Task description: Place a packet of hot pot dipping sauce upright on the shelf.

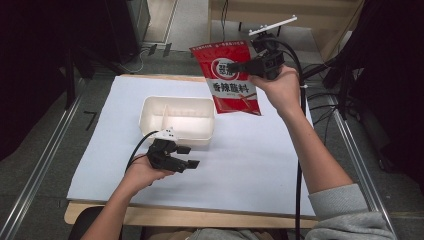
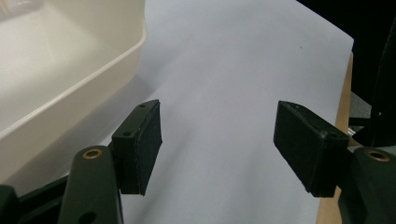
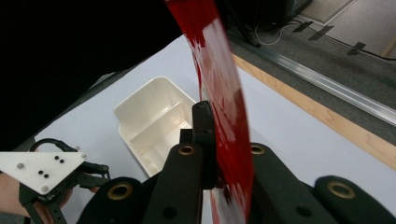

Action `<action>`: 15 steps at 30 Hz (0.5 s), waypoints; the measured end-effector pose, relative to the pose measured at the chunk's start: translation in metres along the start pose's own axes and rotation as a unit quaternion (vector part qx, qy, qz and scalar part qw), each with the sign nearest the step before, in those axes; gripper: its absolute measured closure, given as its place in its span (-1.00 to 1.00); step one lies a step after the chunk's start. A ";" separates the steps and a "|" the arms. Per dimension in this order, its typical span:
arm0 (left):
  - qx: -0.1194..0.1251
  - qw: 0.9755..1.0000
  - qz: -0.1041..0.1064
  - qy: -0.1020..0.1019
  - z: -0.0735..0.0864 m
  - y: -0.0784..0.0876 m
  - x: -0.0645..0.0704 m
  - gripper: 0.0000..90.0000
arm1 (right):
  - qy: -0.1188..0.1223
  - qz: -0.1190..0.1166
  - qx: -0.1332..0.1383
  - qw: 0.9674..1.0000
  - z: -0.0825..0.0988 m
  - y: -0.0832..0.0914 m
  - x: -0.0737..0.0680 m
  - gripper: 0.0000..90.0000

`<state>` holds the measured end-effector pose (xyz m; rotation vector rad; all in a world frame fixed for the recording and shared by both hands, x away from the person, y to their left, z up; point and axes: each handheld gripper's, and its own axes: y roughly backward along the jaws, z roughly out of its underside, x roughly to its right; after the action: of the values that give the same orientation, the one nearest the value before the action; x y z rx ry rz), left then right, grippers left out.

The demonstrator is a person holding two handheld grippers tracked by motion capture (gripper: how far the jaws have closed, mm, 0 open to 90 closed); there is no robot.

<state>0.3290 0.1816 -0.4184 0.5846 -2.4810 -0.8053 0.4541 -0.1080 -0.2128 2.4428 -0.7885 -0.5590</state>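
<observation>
A wooden surface [image 1: 150,216] sits in the middle of the high view, its bare edge showing along the bottom and top. A pale blue-white sheet [image 1: 250,160] covers nearly all of it. Directly on the sheet, left of centre, stands a cream divided tray [image 1: 177,121], its compartments empty, a partition running across the inside

The red pouch [image 1: 229,76] bears a white band with large Chinese characters reading 香辣蘸料. Above it sits a round white logo whose characters are too small to read, as is the top line.
</observation>
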 end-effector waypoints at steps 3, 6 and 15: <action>0.000 1.000 0.001 0.000 0.000 0.001 0.000 -0.26 | 0.003 -0.002 0.000 1.000 -0.006 -0.002 -0.003 1.00; -0.005 1.000 -0.012 -0.003 0.001 0.002 0.000 -0.26 | 0.000 -0.010 0.003 1.000 -0.011 -0.006 -0.004 1.00; 0.006 1.000 -0.005 0.006 0.002 0.007 -0.003 -0.26 | 0.004 -0.015 -0.003 1.000 -0.025 -0.025 -0.012 1.00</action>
<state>0.3280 0.1889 -0.4167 0.6049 -2.4745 -0.7886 0.4682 -0.0743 -0.2047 2.4538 -0.7454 -0.5609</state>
